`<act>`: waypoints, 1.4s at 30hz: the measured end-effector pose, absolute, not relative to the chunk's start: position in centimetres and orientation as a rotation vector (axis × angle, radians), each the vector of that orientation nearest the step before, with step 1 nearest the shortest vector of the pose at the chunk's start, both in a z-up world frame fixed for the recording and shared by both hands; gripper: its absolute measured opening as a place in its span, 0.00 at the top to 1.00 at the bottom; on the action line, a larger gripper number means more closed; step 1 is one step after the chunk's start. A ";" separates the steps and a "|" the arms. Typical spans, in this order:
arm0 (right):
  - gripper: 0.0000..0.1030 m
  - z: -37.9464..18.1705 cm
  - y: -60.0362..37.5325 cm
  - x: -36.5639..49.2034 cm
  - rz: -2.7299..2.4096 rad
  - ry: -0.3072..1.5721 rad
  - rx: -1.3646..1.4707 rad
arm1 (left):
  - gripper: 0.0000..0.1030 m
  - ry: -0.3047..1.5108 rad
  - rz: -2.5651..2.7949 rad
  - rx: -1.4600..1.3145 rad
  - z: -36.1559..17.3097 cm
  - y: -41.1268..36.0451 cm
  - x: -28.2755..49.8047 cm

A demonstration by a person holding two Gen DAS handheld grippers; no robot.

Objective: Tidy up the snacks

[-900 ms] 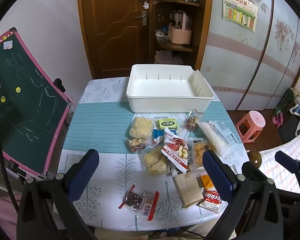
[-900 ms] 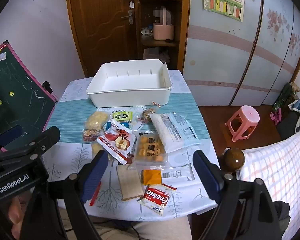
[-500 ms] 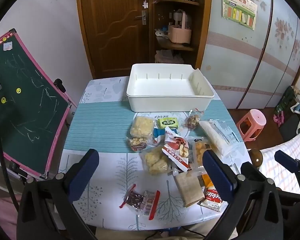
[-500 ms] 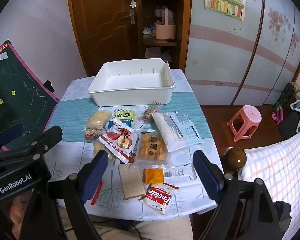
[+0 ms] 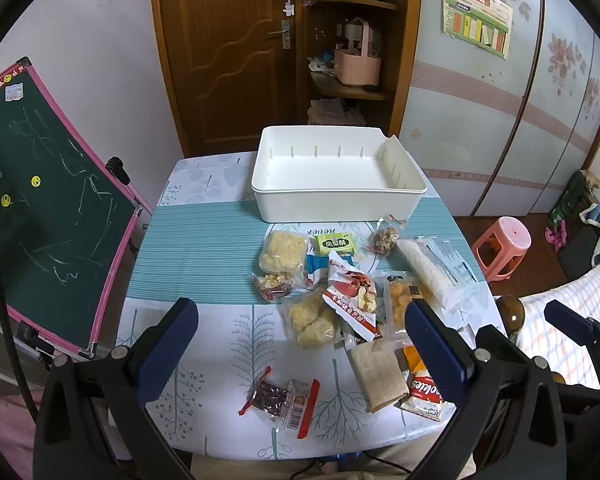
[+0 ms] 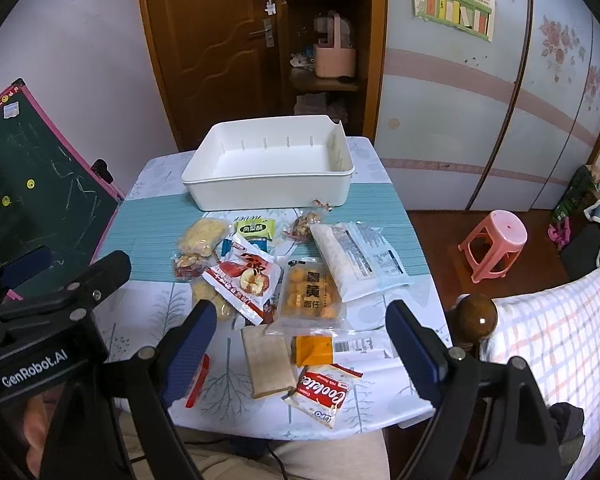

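An empty white bin (image 5: 340, 200) (image 6: 268, 190) stands at the far side of the table. In front of it lie several snack packets: a red apple-print bag (image 5: 354, 294) (image 6: 244, 278), a clear pack of yellow puffs (image 6: 310, 294), a long white pack (image 5: 436, 270) (image 6: 356, 260), a cookie packet (image 6: 320, 394) and a red-trimmed packet (image 5: 284, 398) near the front edge. My left gripper (image 5: 300, 344) hovers open above the front of the table, nothing between its fingers. My right gripper (image 6: 300, 350) is open over the cookie packet and a brown bar (image 6: 266, 360), holding nothing.
A green chalkboard (image 5: 40, 208) leans at the table's left. A pink stool (image 6: 494, 244) stands on the floor at right, beside a bed with a checked cover (image 6: 548, 344) and wooden knob (image 6: 476, 316). A door and shelf are behind the table.
Both views have drifted slightly; the right gripper has moved a little closer to the snacks. Nothing on the table has moved and both grippers stay open.
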State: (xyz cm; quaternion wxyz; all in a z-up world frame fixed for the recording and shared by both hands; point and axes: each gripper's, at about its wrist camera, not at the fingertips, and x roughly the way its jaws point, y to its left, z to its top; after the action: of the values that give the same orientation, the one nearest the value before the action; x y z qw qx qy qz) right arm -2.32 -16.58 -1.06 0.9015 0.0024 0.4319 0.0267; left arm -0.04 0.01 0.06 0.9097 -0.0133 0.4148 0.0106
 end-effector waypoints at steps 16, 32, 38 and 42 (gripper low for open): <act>0.15 -1.0 -16.6 -2.5 0.058 0.889 0.005 | 0.00 0.848 0.011 -0.016 0.4 0.3 -0.9; 0.15 0.9 -17.3 -2.1 0.060 0.841 -0.021 | 0.00 0.729 0.060 0.036 3.7 1.8 -0.5; 0.15 1.5 -17.6 -2.2 0.049 0.813 -0.023 | 0.00 0.708 0.061 0.035 3.4 3.7 -0.7; 0.15 0.8 -17.4 -2.3 0.078 0.832 -0.020 | 0.00 0.701 0.055 0.086 2.5 3.8 -1.3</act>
State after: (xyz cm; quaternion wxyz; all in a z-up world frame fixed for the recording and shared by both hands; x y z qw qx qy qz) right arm -2.27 -17.36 0.83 0.9139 -0.0099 0.4040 0.0379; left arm -1.29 3.80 2.47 0.9380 0.0422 0.3431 0.0271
